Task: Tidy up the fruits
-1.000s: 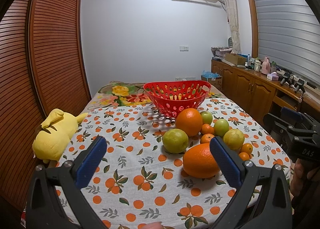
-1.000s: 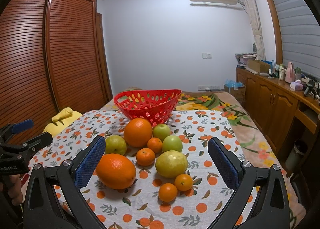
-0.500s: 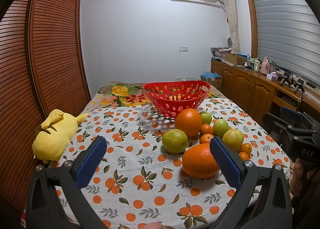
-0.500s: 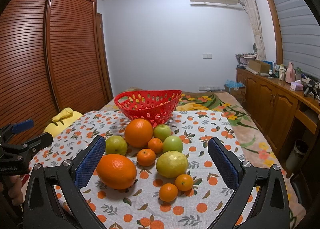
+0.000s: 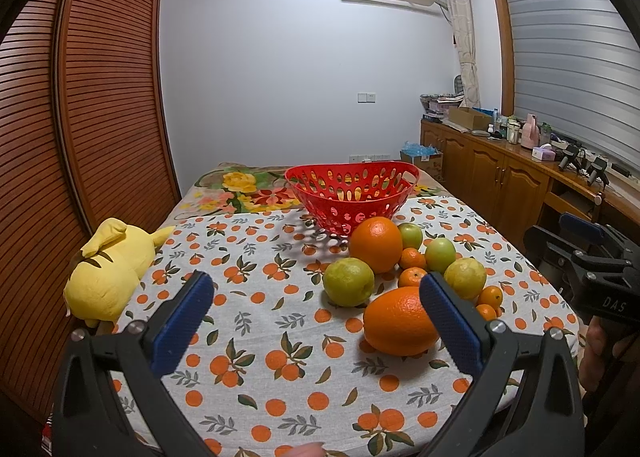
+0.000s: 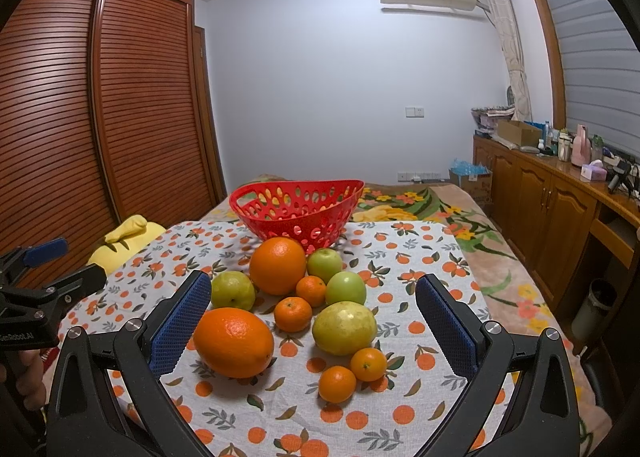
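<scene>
Nothing has shifted over the last second: both the left gripper (image 5: 312,305) and right gripper (image 6: 313,305) hover with fingers spread wide and empty, all the fruit (the nearest orange (image 6: 234,342) included) still outside the red basket (image 6: 298,211).

Even indoor light is filling the room in both wrist views, coming from above: recessed ceiling spots are showing near the top edge. The white wall (image 5: 280,77) is reading slightly bluish. Soft, short shadows are lying under the fruit, and the red basket (image 6: 298,209) is casting a dappled shadow on the patterned cloth (image 6: 420,257) (its holes are showing as light spots). A faint sheen is sitting on the large orange (image 6: 234,341) and on the cabinet top (image 5: 532,155). Focus is holding sharp throughout. Fisheye distortion is bending the wardrobe (image 5: 100,97) and window frame, and dark vignetting is filling the corners.
</scene>
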